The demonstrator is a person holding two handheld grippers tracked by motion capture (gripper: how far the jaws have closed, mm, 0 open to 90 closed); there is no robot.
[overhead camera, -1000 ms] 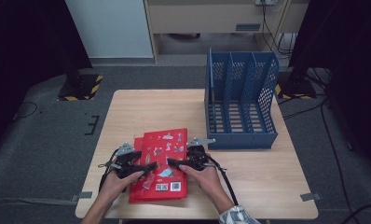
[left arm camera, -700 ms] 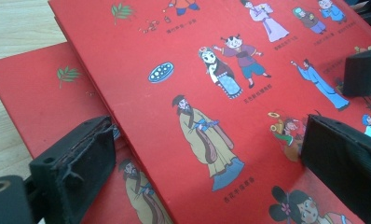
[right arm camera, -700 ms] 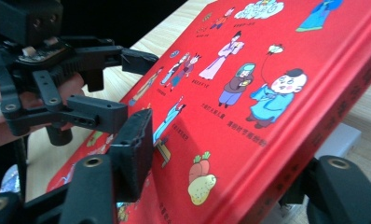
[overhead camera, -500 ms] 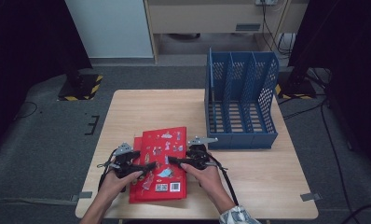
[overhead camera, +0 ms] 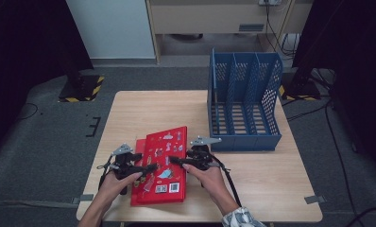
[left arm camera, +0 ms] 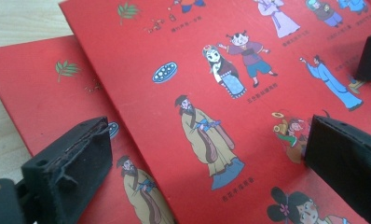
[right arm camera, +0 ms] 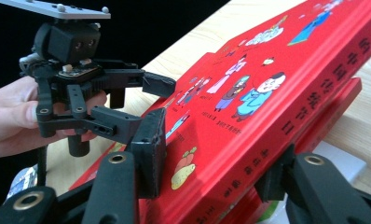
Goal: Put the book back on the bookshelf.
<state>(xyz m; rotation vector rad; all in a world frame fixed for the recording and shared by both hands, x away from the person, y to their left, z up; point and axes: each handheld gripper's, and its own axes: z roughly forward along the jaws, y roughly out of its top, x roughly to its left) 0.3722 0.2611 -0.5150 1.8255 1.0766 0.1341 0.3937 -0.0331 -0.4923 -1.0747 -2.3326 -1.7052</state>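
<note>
2 red books lie stacked near the front edge of the desk (overhead camera: 252, 189). The top book (overhead camera: 165, 156) sits askew on the bottom book (overhead camera: 140, 189), with its long axis running away from the person toward the blue file rack (overhead camera: 245, 106), which stands well apart at the desk's far right.

The right tongs (overhead camera: 173, 161) come at the top book from its right long edge. In the right gripper view 1 jaw is over the picture cover and the other is under the spine (right arm camera: 309, 116), with that edge raised off the bottom book. These jaws have just been closing on the edge, and the pads look to be pressing on it, so I take them as clamped on the top book.

The left tongs (overhead camera: 150, 166) reach in from the left, jaws spread wide above the cover and gripping nothing. They have just been opening.

The coming move likely turns on that right edge. The right hand is nearer the rack and already holds the side of the book that faces it, so lifting and swinging the book upright toward a slot would fall to it.
</note>
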